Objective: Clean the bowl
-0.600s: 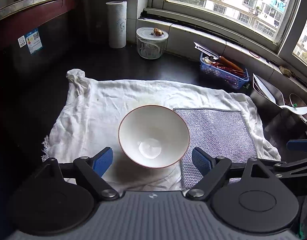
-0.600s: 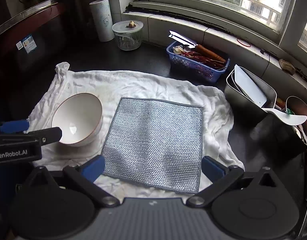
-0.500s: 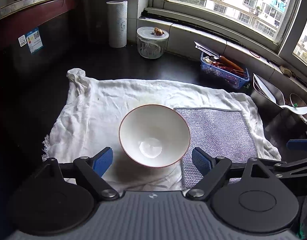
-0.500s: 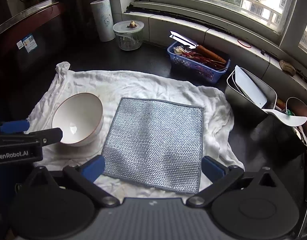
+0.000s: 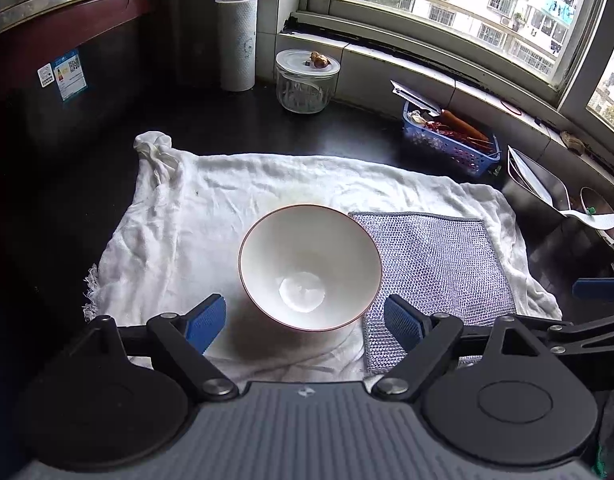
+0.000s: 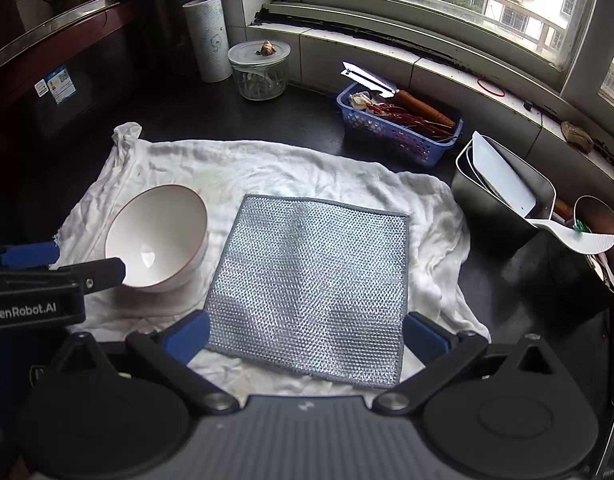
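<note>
The bowl (image 5: 310, 266) sits on the white towel (image 5: 179, 224) near its left edge, the mesh scouring cloth (image 6: 311, 288) flat just beside it. Left gripper (image 5: 305, 318) and right gripper (image 6: 305, 334) both hang spread wide, holding nothing. Pinching the smooth, flared rim may tip the bowl or skid it off the wrinkled towel.

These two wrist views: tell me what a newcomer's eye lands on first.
The white bowl stands out first, sitting on the crumpled white cloth straight ahead of the open left gripper. Next comes the silvery mesh scouring cloth, lying flat beside the bowl, in front of the open right gripper. Behind, a blue basket sits under the window.
</note>
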Motion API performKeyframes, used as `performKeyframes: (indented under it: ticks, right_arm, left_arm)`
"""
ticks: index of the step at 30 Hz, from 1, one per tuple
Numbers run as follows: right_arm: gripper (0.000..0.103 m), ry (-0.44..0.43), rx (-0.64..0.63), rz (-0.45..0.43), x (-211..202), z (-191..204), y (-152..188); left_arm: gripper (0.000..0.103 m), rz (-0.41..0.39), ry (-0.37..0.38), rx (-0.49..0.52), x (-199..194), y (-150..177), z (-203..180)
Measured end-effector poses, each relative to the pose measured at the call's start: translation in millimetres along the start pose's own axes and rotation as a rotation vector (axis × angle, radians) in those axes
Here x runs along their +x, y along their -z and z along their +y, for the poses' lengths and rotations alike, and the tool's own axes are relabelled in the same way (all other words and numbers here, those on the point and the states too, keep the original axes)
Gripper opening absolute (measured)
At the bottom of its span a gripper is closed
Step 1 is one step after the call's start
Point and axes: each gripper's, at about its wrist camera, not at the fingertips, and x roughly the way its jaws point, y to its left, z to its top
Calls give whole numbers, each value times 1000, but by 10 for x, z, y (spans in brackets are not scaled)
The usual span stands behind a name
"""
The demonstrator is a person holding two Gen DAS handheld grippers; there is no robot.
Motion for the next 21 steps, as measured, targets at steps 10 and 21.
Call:
performKeyframes:
  ticks: [10,21]
  right_arm:
    - [103,4,9,-3,-14,-7,9]
    - [103,12,5,-4,-17,26,25]
  left_arm:
    - [87,-2,-7,0,-18,-7,-13]
    - [87,-5,-8,-9,-28,24,28]
